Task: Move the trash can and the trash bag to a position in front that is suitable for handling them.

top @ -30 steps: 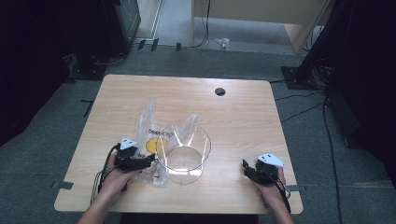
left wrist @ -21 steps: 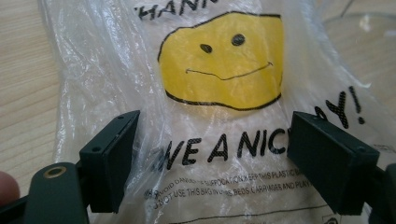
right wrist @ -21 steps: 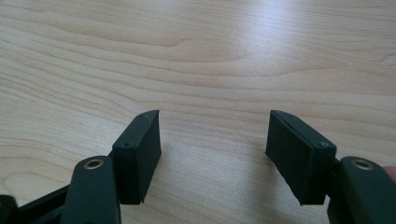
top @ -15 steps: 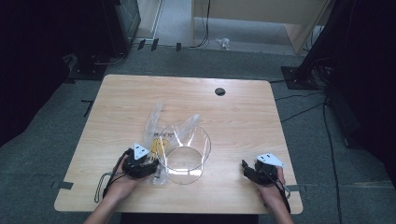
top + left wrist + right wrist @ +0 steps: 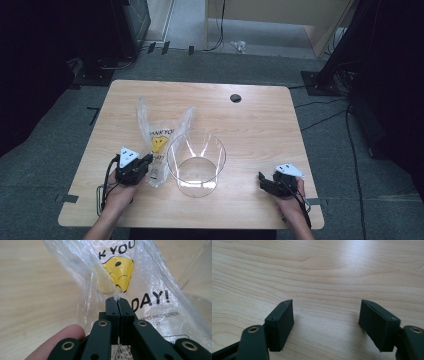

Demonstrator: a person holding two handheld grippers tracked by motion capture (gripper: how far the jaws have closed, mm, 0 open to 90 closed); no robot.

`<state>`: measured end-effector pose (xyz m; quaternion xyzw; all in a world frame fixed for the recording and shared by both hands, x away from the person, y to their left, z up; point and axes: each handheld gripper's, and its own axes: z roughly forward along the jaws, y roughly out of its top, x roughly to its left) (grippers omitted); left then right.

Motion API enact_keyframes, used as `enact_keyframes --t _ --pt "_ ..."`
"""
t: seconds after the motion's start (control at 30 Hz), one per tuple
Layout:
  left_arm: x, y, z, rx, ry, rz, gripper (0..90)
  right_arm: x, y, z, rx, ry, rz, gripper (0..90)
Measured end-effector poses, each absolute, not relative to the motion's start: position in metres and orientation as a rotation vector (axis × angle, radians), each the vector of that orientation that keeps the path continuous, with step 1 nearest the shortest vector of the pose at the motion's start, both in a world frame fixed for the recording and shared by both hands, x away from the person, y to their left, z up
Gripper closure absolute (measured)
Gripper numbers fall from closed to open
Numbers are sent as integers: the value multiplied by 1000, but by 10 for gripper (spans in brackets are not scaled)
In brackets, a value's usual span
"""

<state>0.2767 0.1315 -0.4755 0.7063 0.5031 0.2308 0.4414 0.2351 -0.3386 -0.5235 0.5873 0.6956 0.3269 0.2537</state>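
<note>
Pinching a fold of the plastic bag point(image 5: 140, 285) between the fingers of my left gripper point(image 5: 117, 300), I had the first grip of the job: the pads were pressed flat together on the thin film, having just closed on it, right below the yellow face printed on the bag. The bag lay crumpled on the bench point(image 5: 260, 125), left of centre, its two handles pointing toward the far edge and its near end just beside the clear plastic bowl point(image 5: 196, 162), which stood upright near the middle of the near half. My right gripper point(image 5: 325, 322) rested well apart at the near right, low over bare wood, its fingers standing wide with nothing between them; they had just been opening further.

I judged the step to be taking hold of the bag so it could be lifted or spread open, perhaps to take the bowl. The next move seemed to call for raising that pinched layer gently, so the film did not slip out or tear, and for bringing my right gripper point(image 5: 272, 184) across to catch the other side of the mouth.

The bench was pale wood with a dark round cable hole point(image 5: 235, 98) near its far edge. Around it lay grey carpet point(image 5: 350, 165), with cables and dark equipment stands at the sides.
</note>
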Motion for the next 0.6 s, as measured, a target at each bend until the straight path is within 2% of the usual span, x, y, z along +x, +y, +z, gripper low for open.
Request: enact_keyframes --t 0.1,0.2,0.5,0.6 --pt "275 138 -465 1714 1241 593 880 236 -337 -524 1607 1897 872 172" --pt "274 147 -452 1656 1240 624 880 237 -337 -524 1607 1901 862 147" --pt "271 154 -434 1561 1215 646 877 236 -335 -524 1605 1900 855 153" --pt "270 153 -427 1535 1184 618 875 235 -333 -523 1586 1902 847 184"
